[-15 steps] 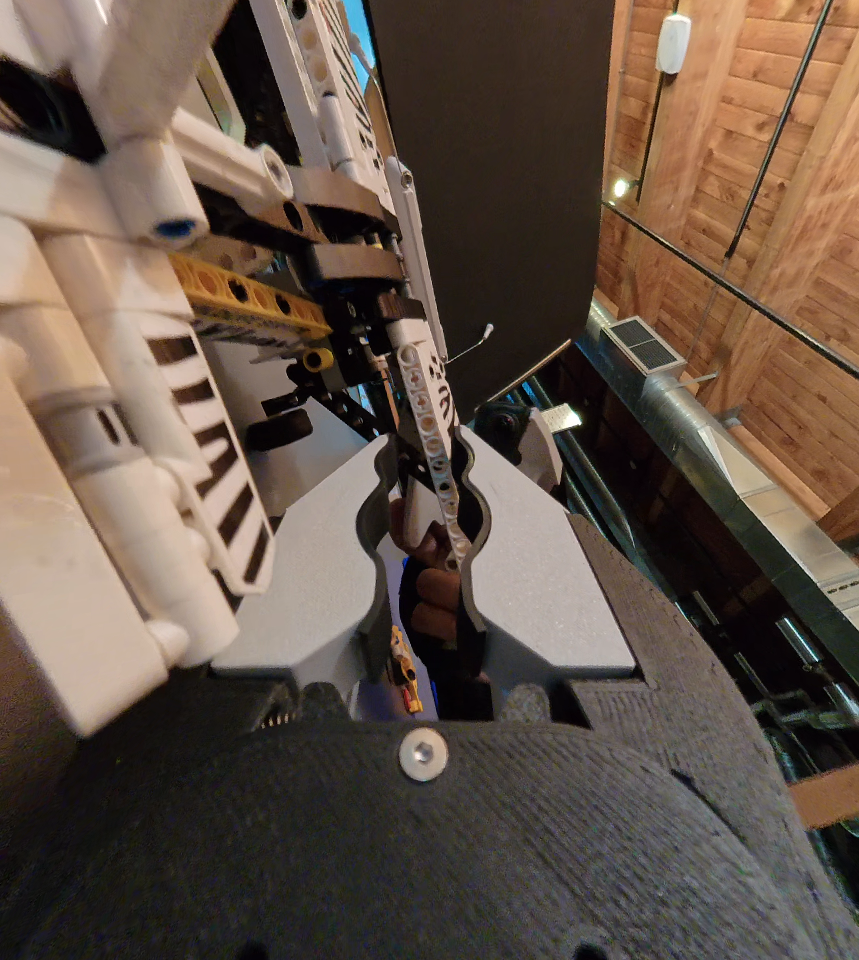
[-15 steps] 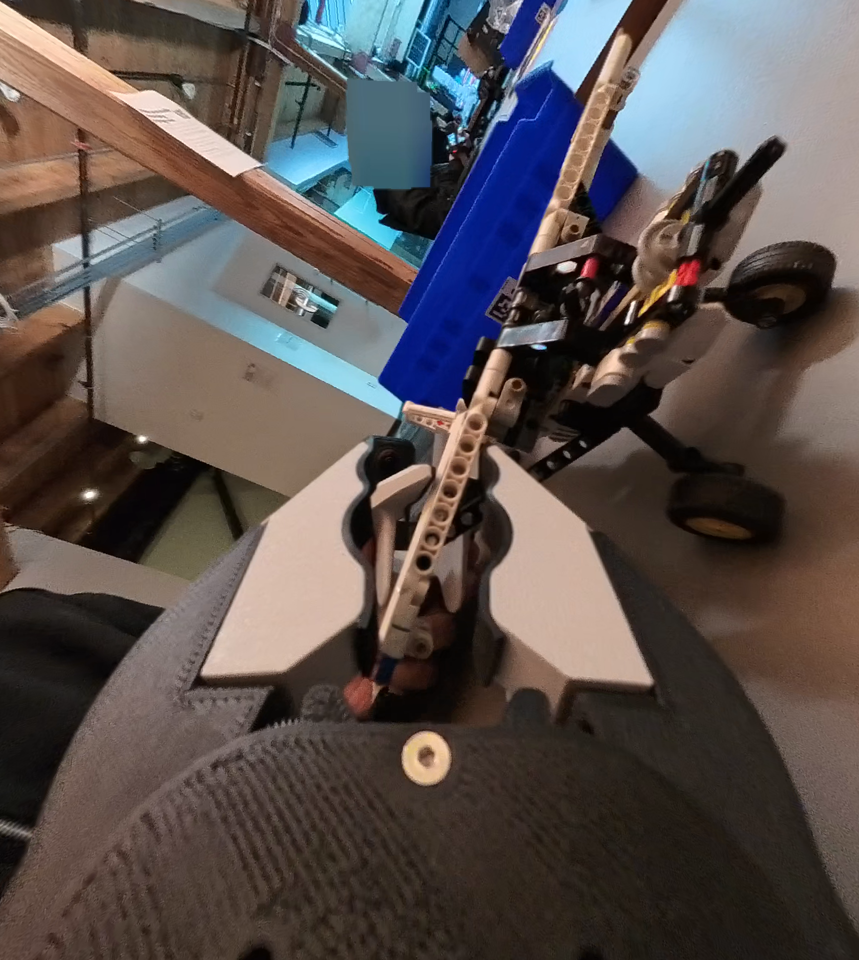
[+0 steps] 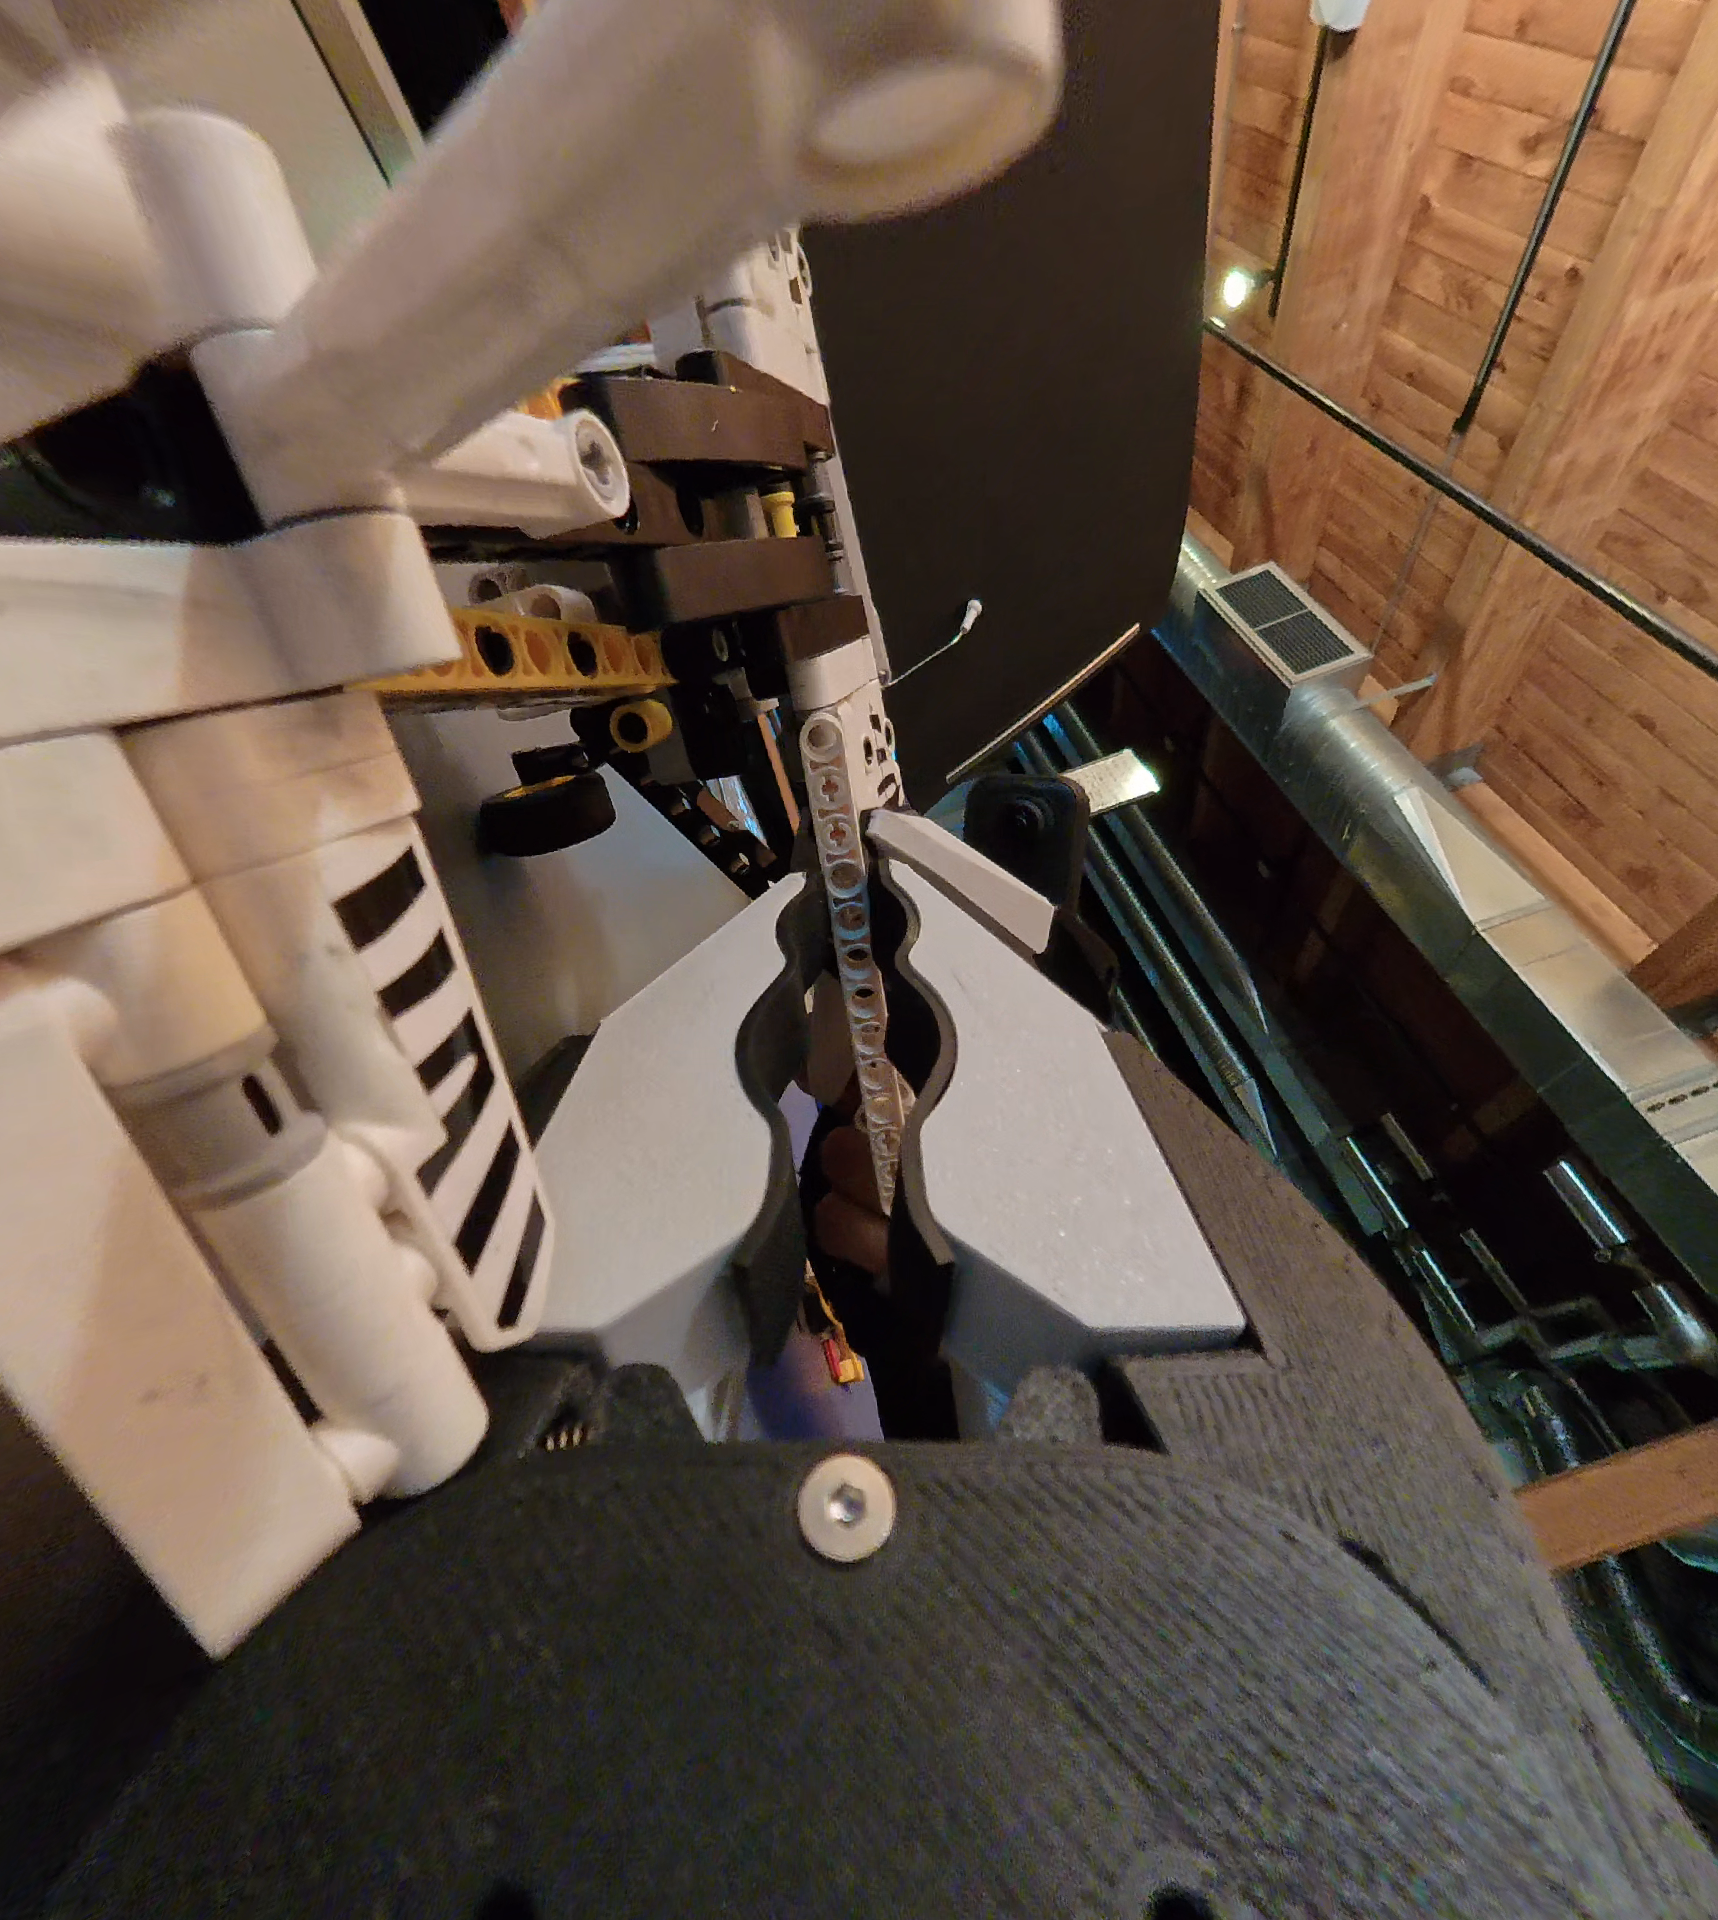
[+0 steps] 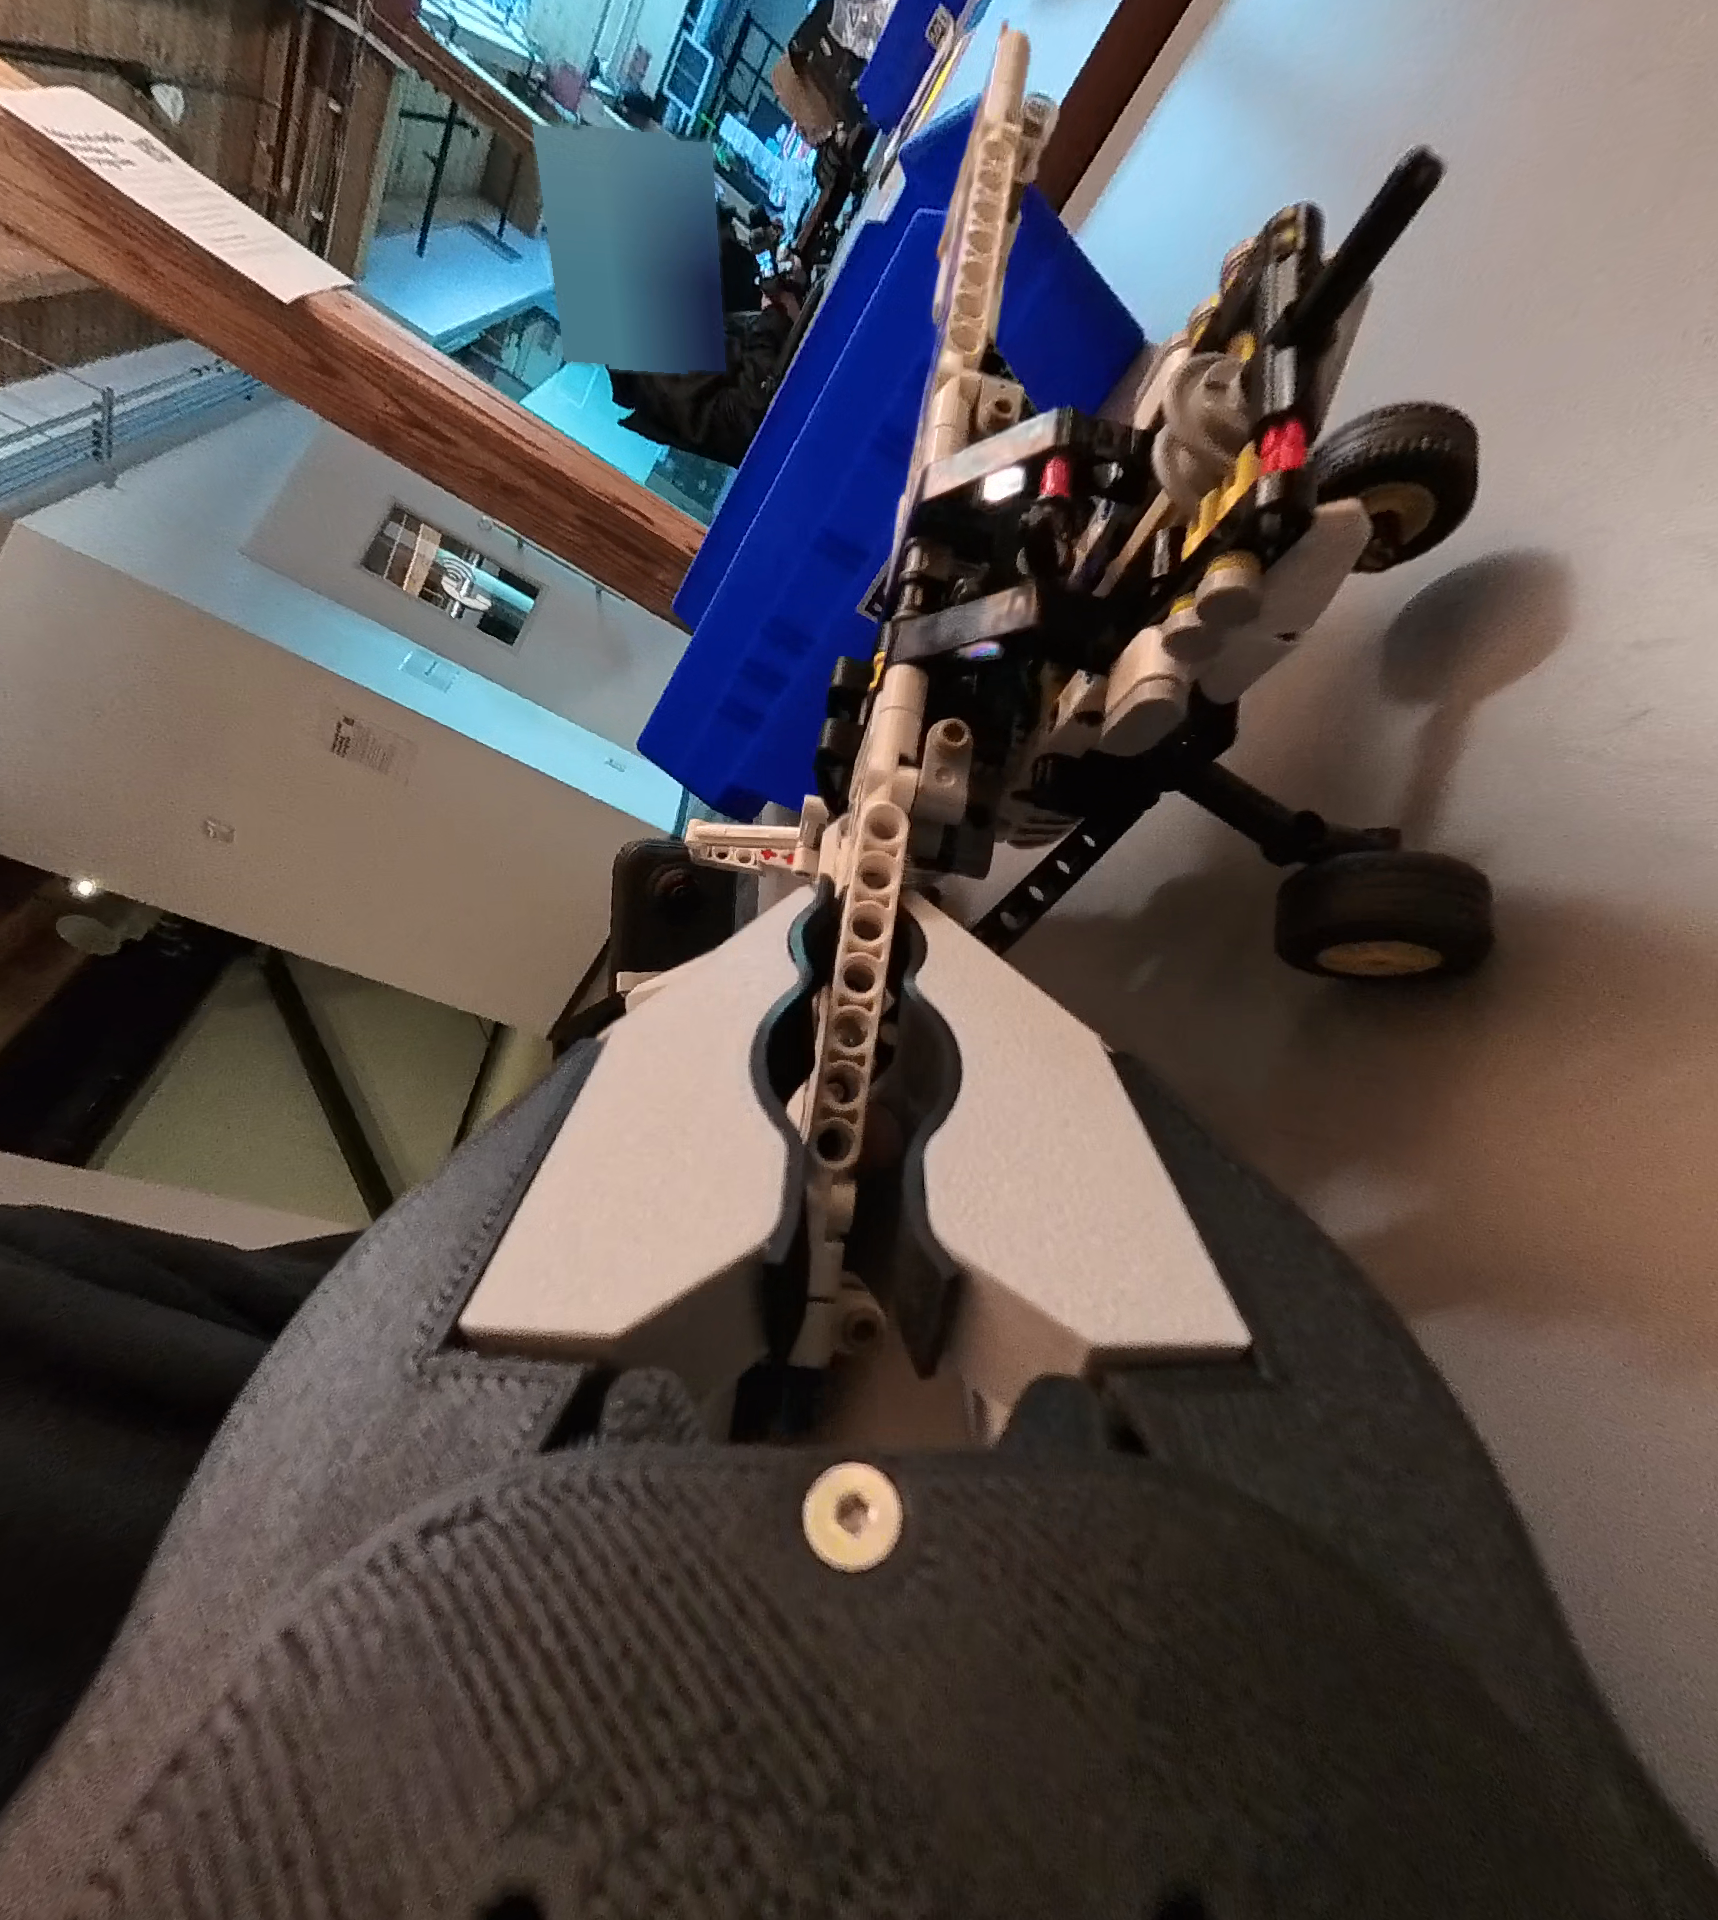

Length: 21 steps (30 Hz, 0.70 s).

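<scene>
1. Your left view's white toy parts fill the near left side, blurred and cut off by the frame's top and left edges.
2. Behind your right gripper, the white holed beam's lower end vanishes between the fingers.
3. The blue bin stands partly hidden behind the toy vehicle.

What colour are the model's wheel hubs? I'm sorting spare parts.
Yellow, inside black tyres: see the wheel in the right wrist view.

Blue bins standing behind on grey tabletop; metal duct running along wood-plank wall.
</scene>
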Each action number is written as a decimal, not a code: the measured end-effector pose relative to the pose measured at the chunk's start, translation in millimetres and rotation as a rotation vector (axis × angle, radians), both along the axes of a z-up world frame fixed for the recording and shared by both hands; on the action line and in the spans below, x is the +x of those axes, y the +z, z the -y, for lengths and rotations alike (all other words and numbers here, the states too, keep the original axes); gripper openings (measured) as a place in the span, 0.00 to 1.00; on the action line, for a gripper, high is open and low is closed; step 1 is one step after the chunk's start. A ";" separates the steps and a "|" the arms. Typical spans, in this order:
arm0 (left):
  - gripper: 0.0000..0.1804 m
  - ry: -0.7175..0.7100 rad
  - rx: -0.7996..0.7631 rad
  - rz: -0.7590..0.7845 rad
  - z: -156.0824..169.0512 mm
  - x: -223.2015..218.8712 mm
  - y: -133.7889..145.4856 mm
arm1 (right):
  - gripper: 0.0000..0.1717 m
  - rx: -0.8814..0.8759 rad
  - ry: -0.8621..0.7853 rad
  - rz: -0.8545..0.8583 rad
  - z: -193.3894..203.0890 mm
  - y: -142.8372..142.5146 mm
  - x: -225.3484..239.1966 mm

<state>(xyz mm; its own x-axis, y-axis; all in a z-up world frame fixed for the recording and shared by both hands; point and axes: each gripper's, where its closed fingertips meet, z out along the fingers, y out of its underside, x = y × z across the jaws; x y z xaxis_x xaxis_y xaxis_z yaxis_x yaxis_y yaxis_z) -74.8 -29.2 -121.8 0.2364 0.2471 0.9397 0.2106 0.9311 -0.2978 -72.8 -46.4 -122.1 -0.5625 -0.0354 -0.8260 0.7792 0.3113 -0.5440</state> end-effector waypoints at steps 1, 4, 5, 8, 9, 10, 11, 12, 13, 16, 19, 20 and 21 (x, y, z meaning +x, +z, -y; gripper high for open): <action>0.04 -0.007 -0.002 -0.002 -1.2 0.3 0.2 | 0.04 -0.009 -0.015 0.004 1.0 0.9 -1.2; 0.03 -0.119 -0.030 -0.029 -32.8 5.6 4.7 | 0.04 -0.019 -0.064 0.025 3.7 1.7 -11.5; 0.03 -0.120 -0.040 -0.029 -39.0 6.7 6.4 | 0.04 -0.019 -0.056 0.030 3.9 2.2 -11.1; 0.03 -0.074 -0.050 -0.032 -27.0 7.2 9.4 | 0.04 -0.011 -0.048 0.016 4.2 1.8 -6.9; 0.02 -0.070 -0.051 -0.031 -21.8 8.0 9.3 | 0.04 -0.017 -0.052 0.019 4.2 1.8 -7.0; 0.02 -0.069 -0.045 -0.032 -18.2 9.1 9.7 | 0.04 -0.028 -0.060 0.028 4.5 2.2 -8.3; 0.02 -0.073 -0.039 -0.033 -17.1 11.1 10.9 | 0.06 -0.043 -0.067 0.041 4.7 3.3 -10.1; 0.02 -0.080 -0.037 -0.040 -18.4 13.9 12.9 | 0.08 -0.062 -0.072 0.053 4.6 5.8 -11.6; 0.02 -0.084 -0.038 -0.047 -20.5 17.3 15.0 | 0.14 -0.077 -0.071 0.065 3.6 8.6 -12.1; 0.02 -0.097 -0.044 -0.061 -25.5 27.0 18.8 | 0.26 -0.078 -0.080 0.061 -4.2 12.0 -12.8; 0.02 -0.123 -0.083 -0.088 -29.8 35.6 24.2 | 0.31 -0.077 -0.104 0.052 -22.0 16.1 -12.8; 0.02 -0.134 -0.109 -0.102 -32.4 38.6 26.8 | 0.31 -0.083 -0.120 0.044 -30.4 18.4 -12.6; 0.02 -0.149 -0.139 -0.118 -36.4 41.9 29.8 | 0.31 -0.095 -0.137 0.029 -40.0 21.6 -11.9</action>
<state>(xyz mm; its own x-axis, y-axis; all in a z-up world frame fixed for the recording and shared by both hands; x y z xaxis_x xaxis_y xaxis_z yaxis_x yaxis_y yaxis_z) -32.8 7.2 -92.0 0.3857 0.3268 0.8628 0.2985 0.8406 -0.4519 -84.6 -6.5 -100.5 -0.5431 -0.0383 -0.8388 0.8269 0.1493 -0.5422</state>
